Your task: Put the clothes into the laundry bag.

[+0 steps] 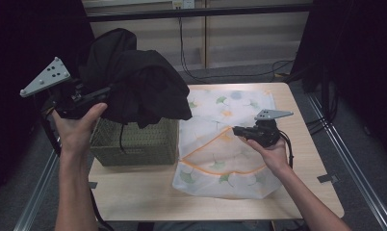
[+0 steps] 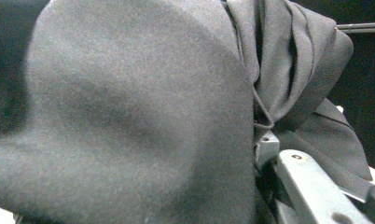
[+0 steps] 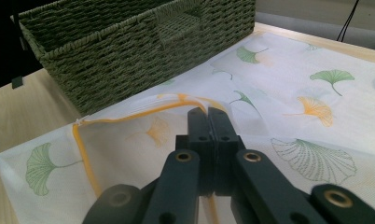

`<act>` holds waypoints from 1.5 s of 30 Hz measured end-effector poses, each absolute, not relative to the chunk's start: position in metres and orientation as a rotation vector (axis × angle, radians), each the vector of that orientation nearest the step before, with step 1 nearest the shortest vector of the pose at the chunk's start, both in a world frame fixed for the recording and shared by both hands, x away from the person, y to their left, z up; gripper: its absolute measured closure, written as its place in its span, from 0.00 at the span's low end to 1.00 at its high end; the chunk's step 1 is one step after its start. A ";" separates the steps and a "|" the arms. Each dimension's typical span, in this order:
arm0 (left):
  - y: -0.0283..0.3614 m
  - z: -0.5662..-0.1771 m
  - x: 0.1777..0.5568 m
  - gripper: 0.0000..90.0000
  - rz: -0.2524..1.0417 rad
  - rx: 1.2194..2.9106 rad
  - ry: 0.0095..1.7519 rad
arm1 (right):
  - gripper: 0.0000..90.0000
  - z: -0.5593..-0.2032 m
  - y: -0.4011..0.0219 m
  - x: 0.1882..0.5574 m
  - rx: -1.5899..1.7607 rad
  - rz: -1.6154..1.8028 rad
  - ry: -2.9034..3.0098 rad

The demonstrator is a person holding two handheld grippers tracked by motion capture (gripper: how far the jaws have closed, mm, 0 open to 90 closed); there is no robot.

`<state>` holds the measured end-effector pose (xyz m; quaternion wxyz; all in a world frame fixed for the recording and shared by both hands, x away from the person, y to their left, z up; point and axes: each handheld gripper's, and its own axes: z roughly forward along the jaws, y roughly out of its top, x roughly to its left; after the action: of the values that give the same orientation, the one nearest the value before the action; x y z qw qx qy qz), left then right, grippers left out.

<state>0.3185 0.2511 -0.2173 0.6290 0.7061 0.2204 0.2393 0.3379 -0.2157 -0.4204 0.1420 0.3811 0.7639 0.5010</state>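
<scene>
Pale wooden table [image 1: 134,192], dark curtains at both sides, cables lying on the floor beyond.

Item one: black garment [image 1: 134,82], hanging bunched above the green woven basket [image 1: 134,142] at the table's left. The left gripper [image 1: 85,98] is clenching a fold of it; in the left gripper view the cloth [image 2: 129,116] is pressing right up against the camera, with a thin cord dangling beside the jaw.

Item two: white mesh laundry bag [image 1: 225,144] with ginkgo-leaf print and orange zip, lying flat just right of the basket. The right gripper [image 1: 237,131] is pinching its orange-edged opening; the right gripper view is showing the jaws fully closed on that edge [image 3: 176,105], the basket wall [image 3: 129,51] just behind.
</scene>
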 end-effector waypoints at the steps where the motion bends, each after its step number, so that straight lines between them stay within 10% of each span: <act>1: 0.251 -0.217 0.316 0.71 0.549 1.619 0.498 | 1.00 -0.421 -0.215 0.338 1.097 1.445 2.207; 45: 0.180 -0.235 0.262 0.71 0.350 1.711 0.226 | 1.00 -0.414 -0.210 0.346 1.100 1.439 2.211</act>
<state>0.2625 0.1800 -0.2351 0.6368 0.7491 0.0989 0.1533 0.3462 -0.2102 -0.4145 0.1415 0.3810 0.7658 0.4984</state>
